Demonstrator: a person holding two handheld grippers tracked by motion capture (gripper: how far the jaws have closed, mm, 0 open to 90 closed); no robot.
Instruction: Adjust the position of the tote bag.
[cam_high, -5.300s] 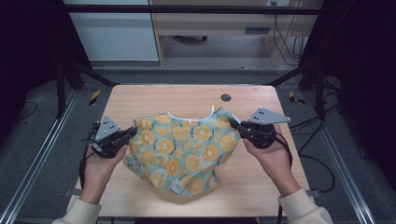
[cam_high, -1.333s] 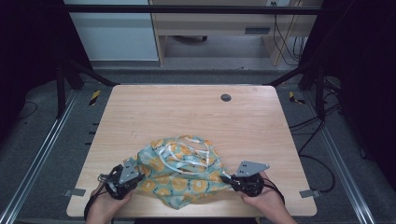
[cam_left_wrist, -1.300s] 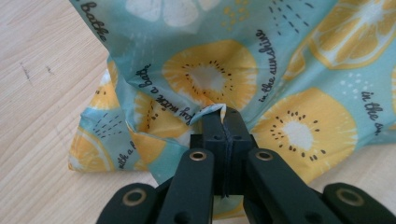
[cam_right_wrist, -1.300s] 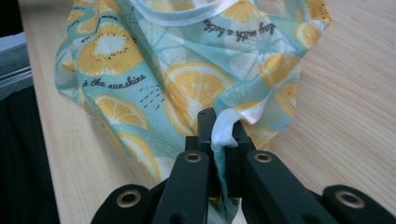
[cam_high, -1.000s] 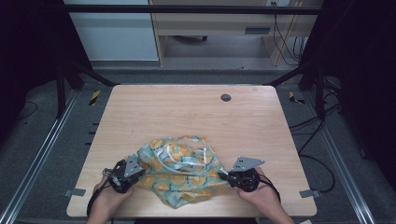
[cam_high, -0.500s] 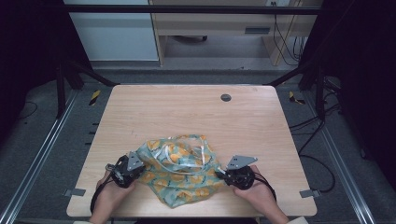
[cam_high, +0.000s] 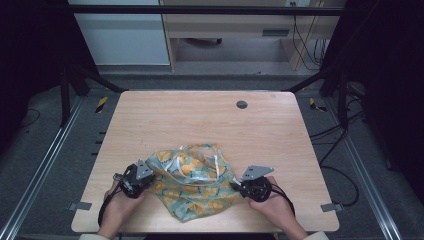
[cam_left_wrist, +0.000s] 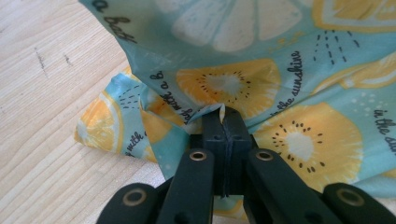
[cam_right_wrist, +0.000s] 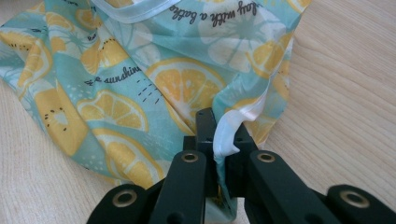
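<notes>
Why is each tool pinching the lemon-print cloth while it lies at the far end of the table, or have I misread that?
Partly misread. The high view shows the lemon-print cloth at the near end of the table, by the person's hands. The left tool and right tool do pinch it.

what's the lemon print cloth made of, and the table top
Lemon print cloth: looks like thin woven fabric, maybe cotton or polyester, matte, creasing softly; its white edge trim has a satin sheen. Table top: pale wood or wood-look laminate, with visible grain lines and a smooth, low-gloss finish.
</notes>
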